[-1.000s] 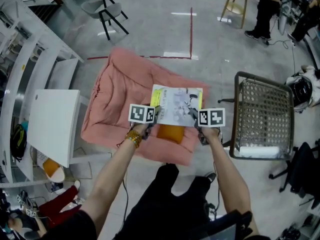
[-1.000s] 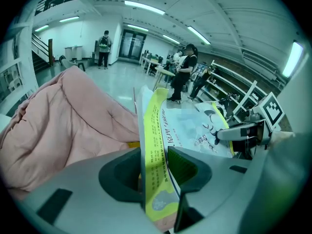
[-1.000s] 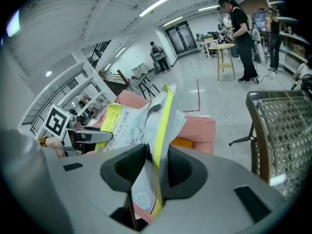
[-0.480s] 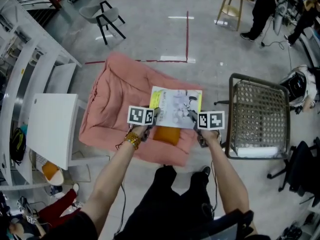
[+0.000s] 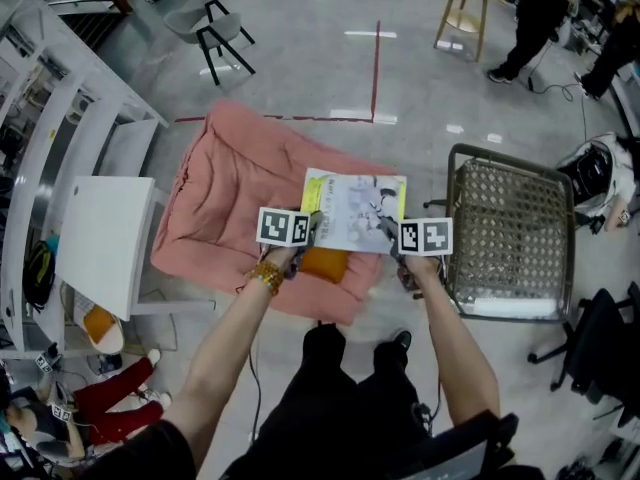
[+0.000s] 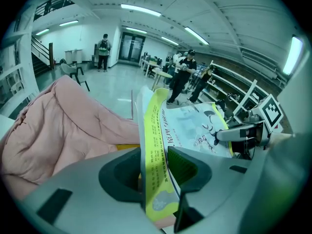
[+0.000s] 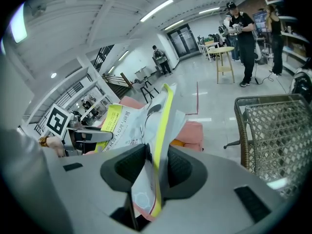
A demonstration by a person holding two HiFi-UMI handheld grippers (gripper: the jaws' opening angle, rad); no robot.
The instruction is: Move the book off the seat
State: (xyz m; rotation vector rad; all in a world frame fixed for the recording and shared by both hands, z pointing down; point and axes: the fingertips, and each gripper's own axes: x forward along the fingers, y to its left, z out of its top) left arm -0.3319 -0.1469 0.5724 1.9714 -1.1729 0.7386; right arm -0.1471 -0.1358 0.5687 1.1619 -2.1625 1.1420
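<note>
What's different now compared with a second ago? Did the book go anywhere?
Nothing really moved. The left claw and the right claw each stay clamped on the book, held over the pink seat cushion as before. Nothing was let go. Only the head view itself drifted slightly.

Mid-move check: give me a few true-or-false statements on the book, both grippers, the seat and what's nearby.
1. The left gripper and the right gripper each clamp one side of the book. True.
2. The book lies flat on the pink seat. False: both grippers hold it up over the seat.
3. The wicker chair stands to the person's right. True.
4. The orange cushion sits on top of the book. False: it shows below the book's near edge.
</note>
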